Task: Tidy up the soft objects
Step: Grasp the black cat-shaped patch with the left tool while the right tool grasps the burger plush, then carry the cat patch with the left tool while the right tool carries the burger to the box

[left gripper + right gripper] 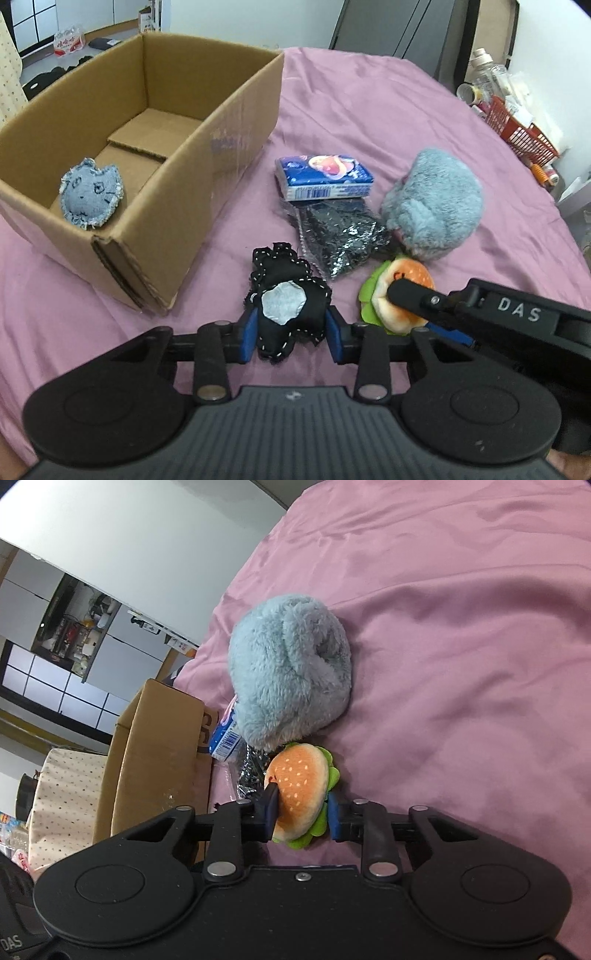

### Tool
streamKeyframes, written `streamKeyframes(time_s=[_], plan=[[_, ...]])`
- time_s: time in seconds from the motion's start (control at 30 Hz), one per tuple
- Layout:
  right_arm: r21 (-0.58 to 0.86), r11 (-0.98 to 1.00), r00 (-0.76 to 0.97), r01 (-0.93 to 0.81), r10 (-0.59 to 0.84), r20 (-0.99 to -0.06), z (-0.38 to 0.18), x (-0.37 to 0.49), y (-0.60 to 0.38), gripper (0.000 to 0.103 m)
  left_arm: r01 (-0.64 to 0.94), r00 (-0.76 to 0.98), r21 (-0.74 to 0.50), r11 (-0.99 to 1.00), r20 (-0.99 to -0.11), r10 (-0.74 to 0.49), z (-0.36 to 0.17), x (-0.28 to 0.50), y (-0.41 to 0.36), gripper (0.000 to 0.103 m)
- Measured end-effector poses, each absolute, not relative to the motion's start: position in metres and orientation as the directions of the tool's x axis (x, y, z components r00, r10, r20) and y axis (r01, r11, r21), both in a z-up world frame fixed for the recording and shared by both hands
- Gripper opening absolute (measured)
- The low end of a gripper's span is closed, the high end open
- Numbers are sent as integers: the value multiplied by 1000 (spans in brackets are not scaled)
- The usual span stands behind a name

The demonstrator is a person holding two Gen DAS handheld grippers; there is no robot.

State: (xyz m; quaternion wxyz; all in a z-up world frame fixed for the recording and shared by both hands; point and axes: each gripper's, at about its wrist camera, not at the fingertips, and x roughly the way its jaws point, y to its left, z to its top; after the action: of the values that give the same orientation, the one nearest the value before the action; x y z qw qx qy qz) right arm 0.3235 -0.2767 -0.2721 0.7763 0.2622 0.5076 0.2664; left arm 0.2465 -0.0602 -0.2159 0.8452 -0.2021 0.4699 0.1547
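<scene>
The left gripper [291,330] has its blue pads pressed against both sides of a black stitched plush [282,301] with a grey patch, which rests on the pink cloth [369,110]. Just to its right, the right gripper [302,814] reaches in from the side, rolled over so its view is turned sideways, and its fingers squeeze a burger plush [301,788] top and bottom; the green felt lettuce bulges out between them. Beyond the black plush lies a shiny dark packet [340,236], touching the burger, with a blue tissue pack [323,177] lying on its far end. A fluffy blue-grey plush [432,199] sits just beside both, right of them. Farther left stands an open cardboard box [207,147], and a denim plush [92,192] lies in its near corner.
</scene>
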Motion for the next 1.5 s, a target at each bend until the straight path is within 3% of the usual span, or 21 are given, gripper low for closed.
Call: streamKeyframes(time_s=[0.67,1.5], plan=[[584,795,451,-166,588,-672,-203,281,-283,25,-351,622,-310,884,-782,-27,-142,205,-56,37],[506,836,533,-214,534,-656,-125,261,-218,25,-305,626,-287,908,-779,-36,-76,197,32,37]])
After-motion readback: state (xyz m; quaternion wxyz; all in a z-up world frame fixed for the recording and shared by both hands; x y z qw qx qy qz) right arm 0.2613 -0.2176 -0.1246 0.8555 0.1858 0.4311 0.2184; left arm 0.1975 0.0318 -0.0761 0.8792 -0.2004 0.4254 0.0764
